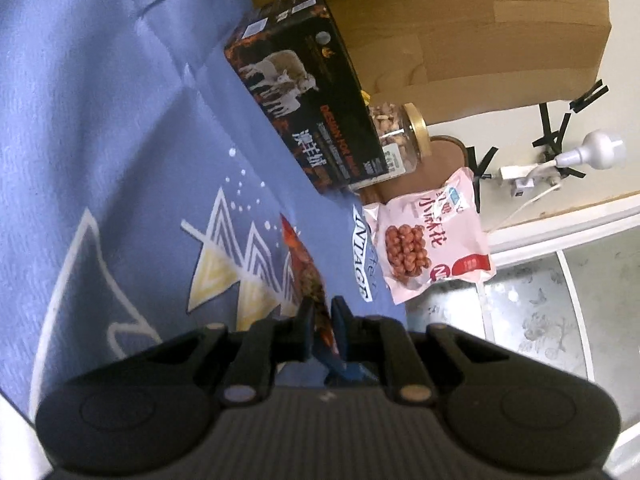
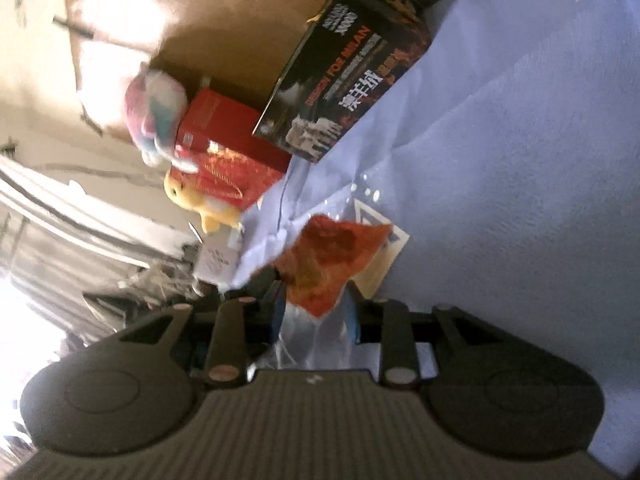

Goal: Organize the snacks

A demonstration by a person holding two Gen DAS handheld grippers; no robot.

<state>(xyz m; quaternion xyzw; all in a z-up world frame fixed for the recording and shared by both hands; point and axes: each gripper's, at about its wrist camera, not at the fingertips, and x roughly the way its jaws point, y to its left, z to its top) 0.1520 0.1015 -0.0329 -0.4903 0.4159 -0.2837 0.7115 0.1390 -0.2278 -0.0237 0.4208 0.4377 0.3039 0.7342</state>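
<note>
My left gripper [image 1: 323, 310] is shut on the edge of an orange-red snack packet [image 1: 306, 270], held edge-on above the blue printed cloth [image 1: 120, 140]. My right gripper [image 2: 314, 300] is shut on an orange-red snack packet [image 2: 332, 256], whose clear end hangs between the fingers. A pink snack bag [image 1: 432, 240] lies at the cloth's edge. A glass jar of nuts with a gold lid [image 1: 400, 140] lies beside a black box with sheep printed on it [image 1: 304, 92]. That black box also shows in the right wrist view [image 2: 348, 68].
A wooden panel [image 1: 480, 20] stands behind the box. A red box [image 2: 228, 148] with a yellow plush toy [image 2: 200, 204] and a pink plush toy [image 2: 154, 116] sits past the cloth's edge. A white lamp [image 1: 592, 152] and a grey patterned floor [image 1: 540, 312] lie to the right.
</note>
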